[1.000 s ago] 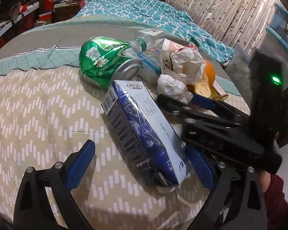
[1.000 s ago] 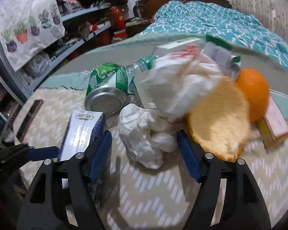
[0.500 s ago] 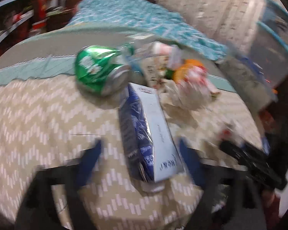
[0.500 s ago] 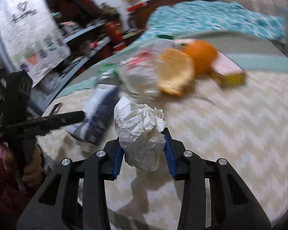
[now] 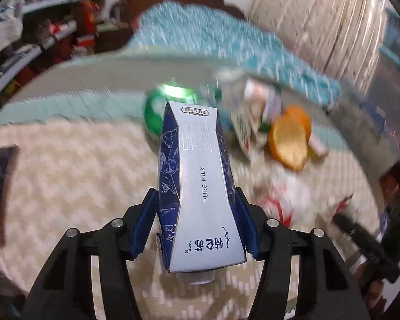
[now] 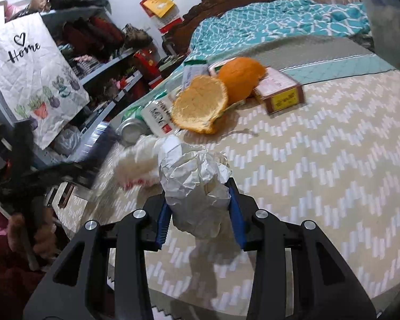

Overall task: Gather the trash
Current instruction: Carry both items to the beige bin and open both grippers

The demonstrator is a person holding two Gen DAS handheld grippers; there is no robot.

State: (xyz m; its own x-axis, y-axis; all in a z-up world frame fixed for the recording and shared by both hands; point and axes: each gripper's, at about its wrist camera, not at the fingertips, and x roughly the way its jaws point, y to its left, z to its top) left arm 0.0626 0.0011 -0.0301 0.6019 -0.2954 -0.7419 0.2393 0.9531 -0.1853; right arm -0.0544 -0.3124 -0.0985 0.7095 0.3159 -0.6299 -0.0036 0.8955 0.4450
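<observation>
Where it lay flat, milk carton (image 5: 197, 186) now lifted — left gripper (image 5: 194, 213) closing on it, right gripper (image 6: 200, 202) still clamping crumpled paper (image 6: 197, 184).

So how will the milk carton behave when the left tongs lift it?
The milk carton looks pinched where the closing left tongs press it, so probably empty, light and crushable. Its smooth printed sides may slip; held at one end, it could droop.
</observation>
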